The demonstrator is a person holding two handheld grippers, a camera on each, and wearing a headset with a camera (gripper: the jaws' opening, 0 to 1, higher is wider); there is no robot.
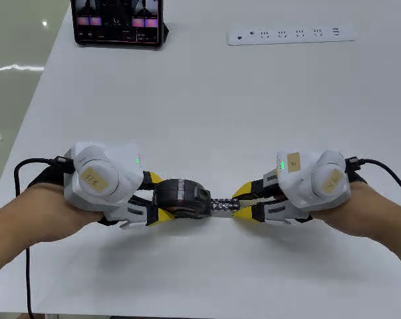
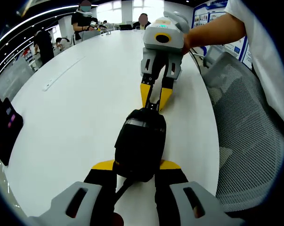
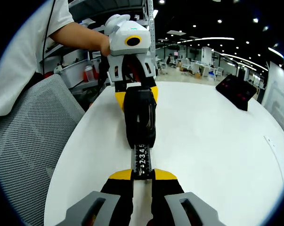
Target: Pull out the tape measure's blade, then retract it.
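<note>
White digits 2, 3 and 4 stand on the dark blade (image 3: 142,161) of the tape measure (image 3: 140,117).

Left gripper (image 1: 158,197) and right gripper (image 1: 242,203), tips facing each other, lower middle of the head view.
Left gripper: points toward frame right, jaws clamped on the tape measure case (image 1: 181,198). Right gripper: points toward frame left, jaws pinched on the blade (image 1: 221,205) end. Left hand (image 1: 52,207) and right hand (image 1: 354,209) grasp the bodies from behind; bare left forearm (image 1: 17,226) and right forearm (image 1: 383,219) enter from the lower corners.
</note>
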